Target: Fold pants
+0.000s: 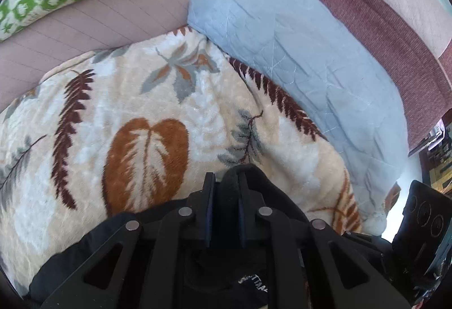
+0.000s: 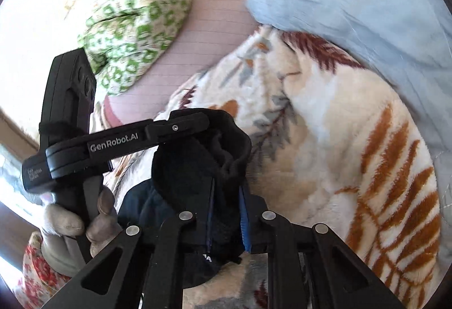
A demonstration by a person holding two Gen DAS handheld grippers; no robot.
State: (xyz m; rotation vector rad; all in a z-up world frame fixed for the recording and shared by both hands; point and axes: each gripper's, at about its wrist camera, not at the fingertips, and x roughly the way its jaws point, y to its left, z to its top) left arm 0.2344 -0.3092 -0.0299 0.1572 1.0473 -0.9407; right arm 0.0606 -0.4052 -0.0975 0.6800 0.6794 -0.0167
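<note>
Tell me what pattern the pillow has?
Green and white print on the pillow; the right wrist view shows it best.

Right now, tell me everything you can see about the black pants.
The black pants look like soft, fleecy dark fabric, bunched and crumpled rather than flat. Both grippers pinch them: the left gripper and the right gripper each have cloth between the fingers. A bit of white lettering shows low down. The pants lie partly on the leaf-patterned blanket; their full length and legs are hidden behind the grippers.
</note>
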